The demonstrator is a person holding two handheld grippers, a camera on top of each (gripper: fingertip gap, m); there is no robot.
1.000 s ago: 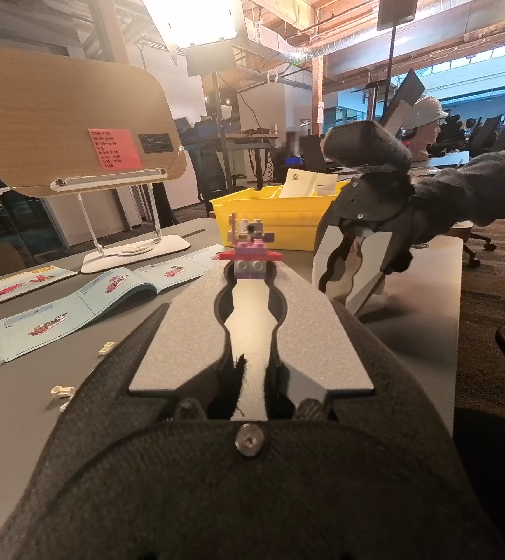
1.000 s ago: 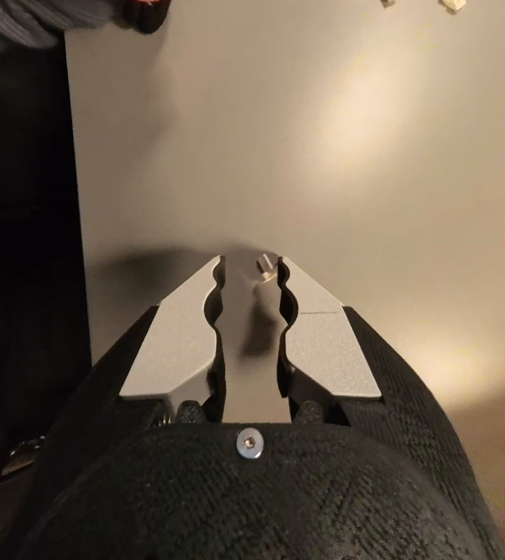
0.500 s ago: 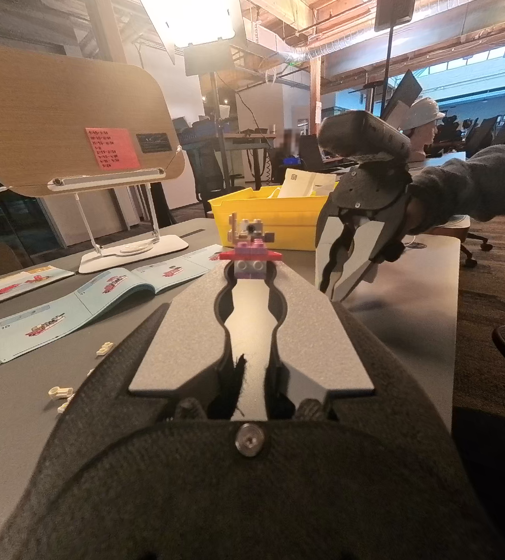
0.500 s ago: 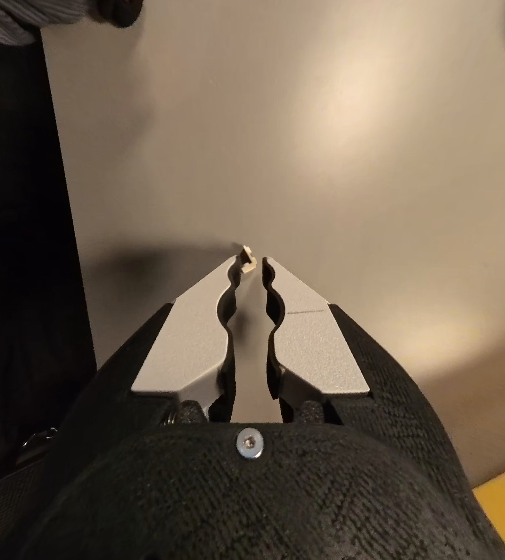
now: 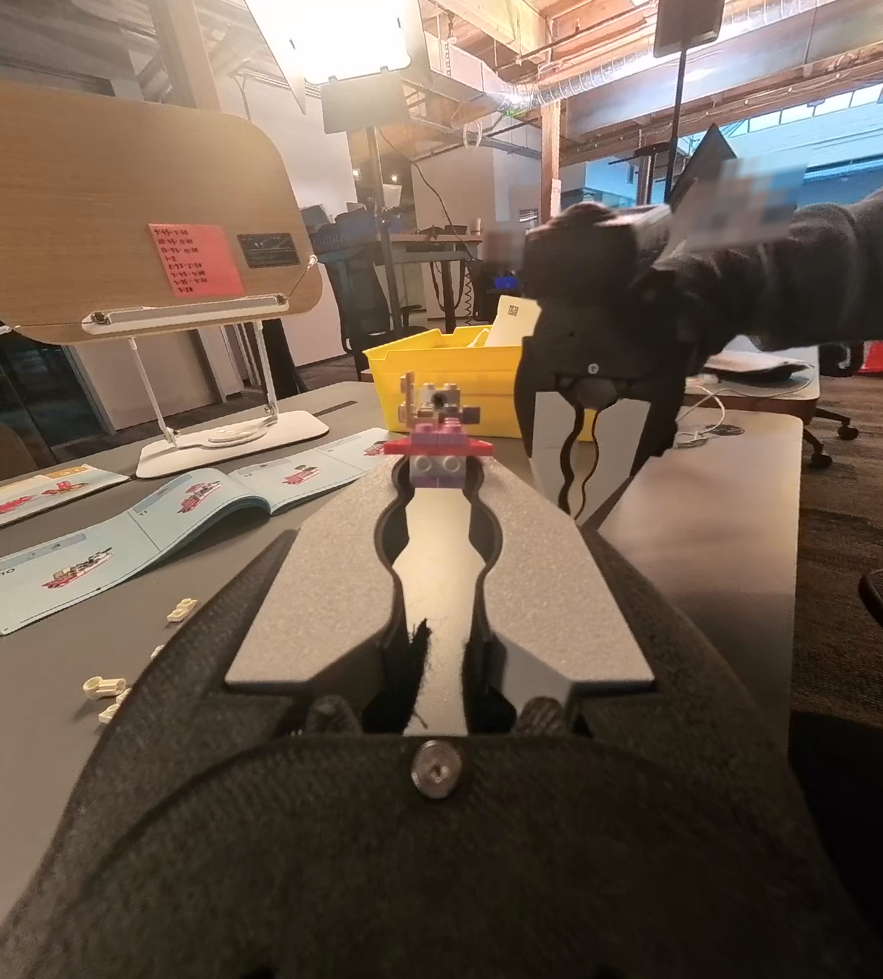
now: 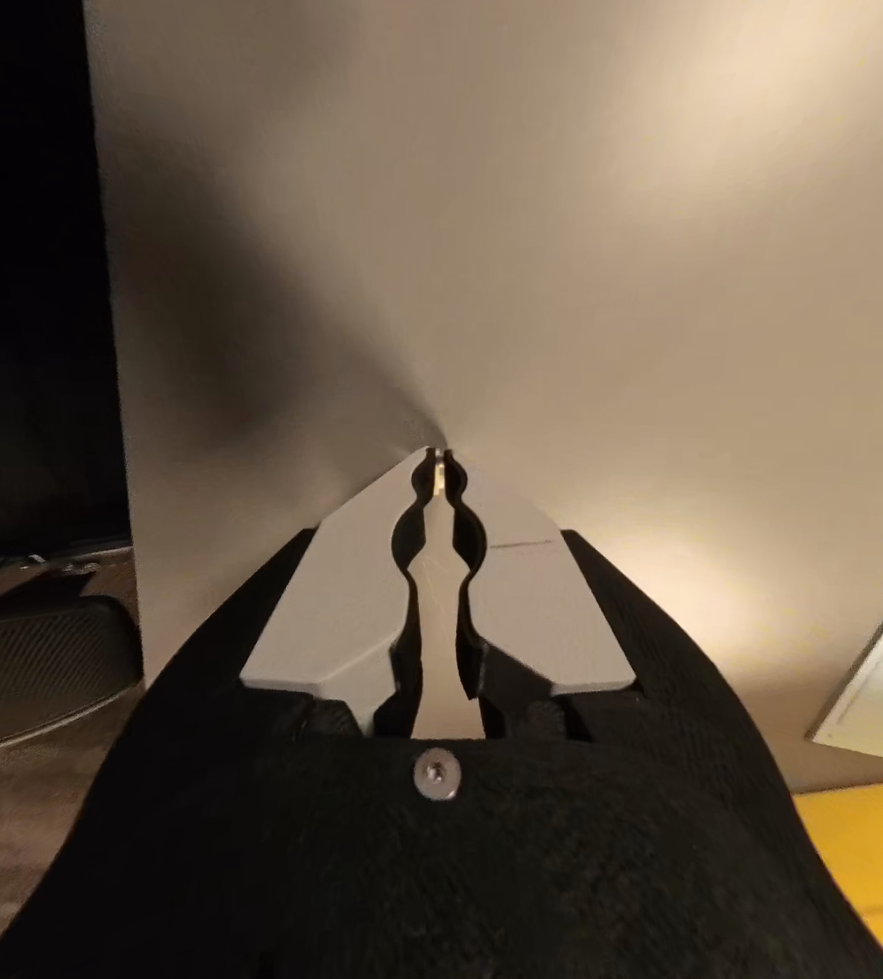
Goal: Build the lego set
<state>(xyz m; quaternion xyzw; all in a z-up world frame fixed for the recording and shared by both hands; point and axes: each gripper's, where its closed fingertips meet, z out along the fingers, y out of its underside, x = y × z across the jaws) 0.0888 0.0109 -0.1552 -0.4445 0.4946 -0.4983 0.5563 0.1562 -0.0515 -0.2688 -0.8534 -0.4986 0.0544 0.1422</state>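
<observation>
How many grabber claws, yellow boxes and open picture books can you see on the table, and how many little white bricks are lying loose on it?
Two-finger grippers: 2, left gripper and right gripper
Yellow plastic bins: 1
Open light-blue instruction booklets: 1
Loose small cream-white bricks on the grey table: at least 3, one apart, the others clustered and partly hidden
Total: at least 7

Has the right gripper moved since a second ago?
Yes. In the left wrist view the right gripper has swung toward the camera, now overlapping the yellow bin's right end.

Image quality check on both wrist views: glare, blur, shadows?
Left wrist view: light panel overhead blown out; far gripper and sleeve motion-blurred; brick model slightly soft. Right wrist view: warm glare patches on the table, dark gripper shadow left of the fingertips, edges smeared.
</observation>
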